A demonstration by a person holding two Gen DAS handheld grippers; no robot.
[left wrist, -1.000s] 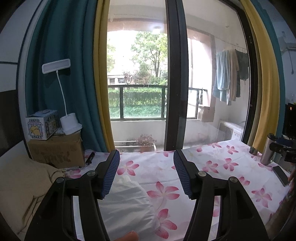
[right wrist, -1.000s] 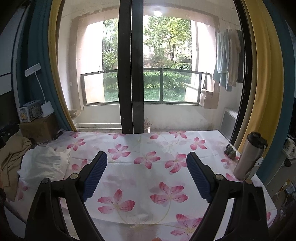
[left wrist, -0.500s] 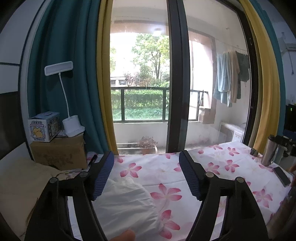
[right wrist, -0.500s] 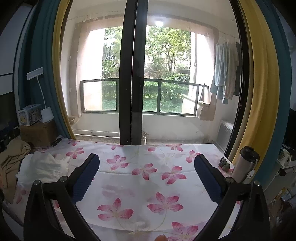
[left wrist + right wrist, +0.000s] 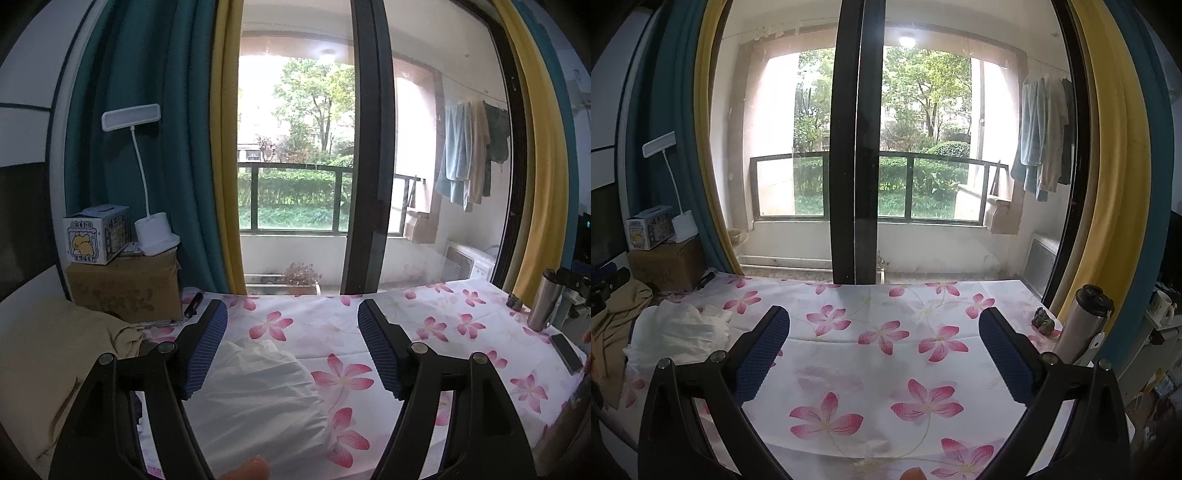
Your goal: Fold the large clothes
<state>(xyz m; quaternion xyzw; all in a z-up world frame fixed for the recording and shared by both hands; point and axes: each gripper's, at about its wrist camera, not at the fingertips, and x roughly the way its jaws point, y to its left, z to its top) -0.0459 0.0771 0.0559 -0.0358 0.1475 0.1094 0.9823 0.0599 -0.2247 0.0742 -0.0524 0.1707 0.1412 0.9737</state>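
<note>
Left gripper (image 5: 291, 347) is hanging wide apart w/ nothing between its fingers, above the white garment (image 5: 255, 398) that's lying crumpled at the left end of the flowered tablecloth (image 5: 886, 354). Right gripper (image 5: 882, 354) is also gaping wide, holding nothing, over bare cloth, w/ a steel flask (image 5: 1082, 325) standing near its right finger.

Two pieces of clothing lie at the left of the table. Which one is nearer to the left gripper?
The white garment: it lies crumpled right below the open left gripper, while the tan garment lies further left, by the cardboard box.

Left gripper (image 5: 291, 325) spread wide — above crumpled white garment (image 5: 255, 391), floral tablecloth (image 5: 424, 332)
</note>
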